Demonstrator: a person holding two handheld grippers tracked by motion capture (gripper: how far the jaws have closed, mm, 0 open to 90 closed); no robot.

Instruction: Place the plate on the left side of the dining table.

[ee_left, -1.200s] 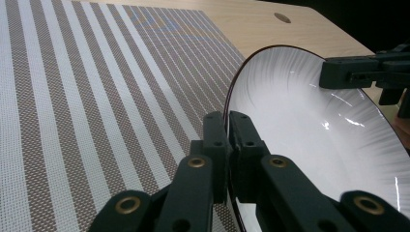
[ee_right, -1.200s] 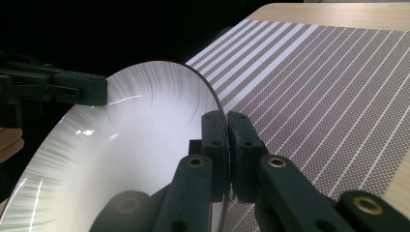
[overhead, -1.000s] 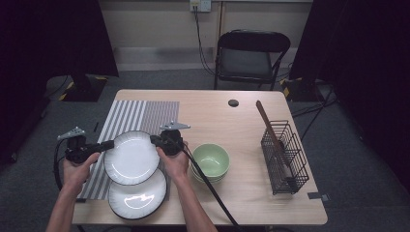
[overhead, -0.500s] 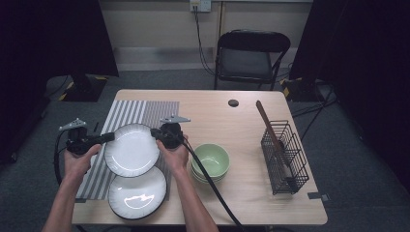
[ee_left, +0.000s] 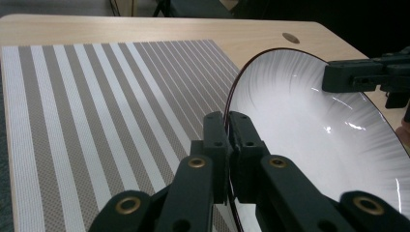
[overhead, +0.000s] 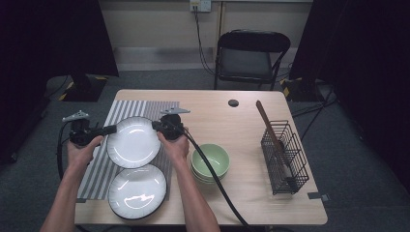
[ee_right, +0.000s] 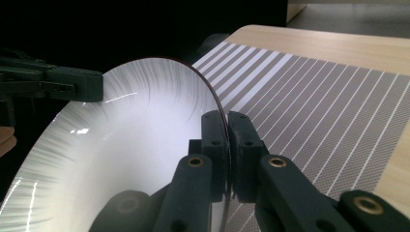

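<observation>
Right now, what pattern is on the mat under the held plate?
The mat has tan and white stripes, clearest in the left gripper view; the plate is white.

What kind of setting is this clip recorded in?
Probably a staged recording room, not a home kitchen: a lone wooden table with a striped mat and dishes, a folding chair behind it, dark curtains on both sides and grey carpet.

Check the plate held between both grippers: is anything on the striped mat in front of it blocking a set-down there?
Nothing visible. The upper plate is clamped at opposite rims by the left gripper and right gripper. The striped mat ahead looks bare. The second plate lies nearer the person; the green bowls sit off the mat.
</observation>
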